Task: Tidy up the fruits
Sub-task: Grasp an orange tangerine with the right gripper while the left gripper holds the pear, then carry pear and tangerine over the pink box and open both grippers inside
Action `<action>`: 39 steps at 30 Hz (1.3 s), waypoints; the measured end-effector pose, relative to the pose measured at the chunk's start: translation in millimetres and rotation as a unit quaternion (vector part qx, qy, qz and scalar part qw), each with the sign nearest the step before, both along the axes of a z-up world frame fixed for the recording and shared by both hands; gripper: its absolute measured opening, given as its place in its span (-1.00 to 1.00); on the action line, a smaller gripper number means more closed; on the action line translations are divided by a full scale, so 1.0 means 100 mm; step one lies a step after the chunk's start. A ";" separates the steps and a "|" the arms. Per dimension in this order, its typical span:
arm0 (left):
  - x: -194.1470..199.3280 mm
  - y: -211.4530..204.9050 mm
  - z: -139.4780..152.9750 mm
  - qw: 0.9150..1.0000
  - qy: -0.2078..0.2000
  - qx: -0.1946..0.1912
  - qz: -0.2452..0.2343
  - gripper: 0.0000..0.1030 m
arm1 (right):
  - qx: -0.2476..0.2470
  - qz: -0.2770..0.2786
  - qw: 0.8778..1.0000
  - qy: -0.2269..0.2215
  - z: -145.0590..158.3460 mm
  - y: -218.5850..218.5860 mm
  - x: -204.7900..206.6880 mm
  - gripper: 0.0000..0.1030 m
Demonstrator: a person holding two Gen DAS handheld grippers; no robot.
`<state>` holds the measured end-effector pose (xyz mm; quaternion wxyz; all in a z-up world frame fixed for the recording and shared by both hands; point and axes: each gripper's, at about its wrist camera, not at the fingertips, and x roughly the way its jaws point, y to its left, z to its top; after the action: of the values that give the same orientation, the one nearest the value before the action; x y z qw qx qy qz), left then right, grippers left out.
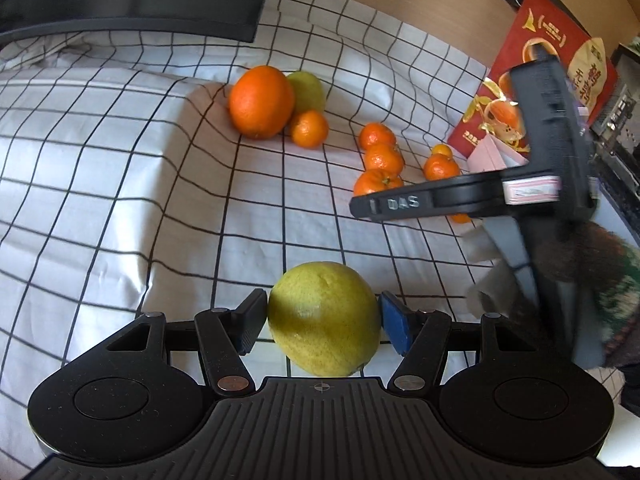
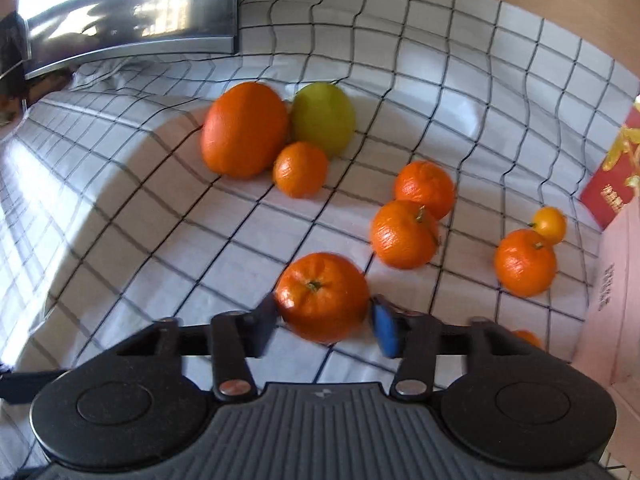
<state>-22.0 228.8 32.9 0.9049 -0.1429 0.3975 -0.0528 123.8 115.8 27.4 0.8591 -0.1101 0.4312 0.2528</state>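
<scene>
Right wrist view | right gripper (image 2: 324, 320) closed around mandarin (image 2: 322, 296), stem upward | left gripper (image 1: 324, 320) clamped on yellow-green citrus (image 1: 324, 318), big-fruit cluster (image 1: 262, 102) ahead

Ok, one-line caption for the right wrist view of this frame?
Right gripper closing around a mandarin on the checked cloth, other citrus scattered beyond.
</scene>
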 end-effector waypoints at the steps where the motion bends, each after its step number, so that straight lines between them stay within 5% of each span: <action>1: 0.03 -0.02 0.00 1.000 0.000 0.001 -0.007 0.30 | 0.002 0.001 1.000 0.000 0.03 -0.02 -0.03 -0.08; 7: 0.18 -0.31 0.01 0.998 0.000 0.001 -0.069 0.30 | 0.037 -0.024 0.999 0.000 0.21 -0.52 -0.30 -0.09; 17: 0.52 -1.11 0.19 0.980 -0.011 -0.038 -0.196 0.30 | -0.009 -0.168 0.986 -0.017 0.19 -1.86 -0.82 -0.09; 24: 1.11 -1.60 0.76 0.966 -0.059 -0.072 -0.241 0.30 | 0.022 -0.250 0.967 -0.036 0.36 -2.52 -0.95 -0.09; 28: 1.66 -1.95 1.28 0.958 -0.118 -0.070 -0.253 0.30 | 0.046 -0.263 0.960 -0.087 0.75 -2.82 -0.81 -0.09; 31: 2.19 -2.25 1.44 0.959 -0.112 -0.075 -0.250 0.30 | 0.036 -0.260 0.956 -0.129 1.03 -2.96 -0.53 -0.09; 34: 2.63 -2.56 1.37 0.963 -0.075 -0.068 -0.248 0.30 | 0.024 -0.255 0.958 -0.131 1.11 -3.05 -0.18 -0.09; 39: 3.02 -3.03 0.85 0.967 -0.011 0.011 -0.256 0.30 | 0.013 -0.254 0.966 -0.054 0.75 -2.96 0.40 -0.09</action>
<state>279.8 -74.6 118.1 0.8670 -0.0256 0.4117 -0.2796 164.2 -179.8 102.6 0.9183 0.0012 0.3950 0.0256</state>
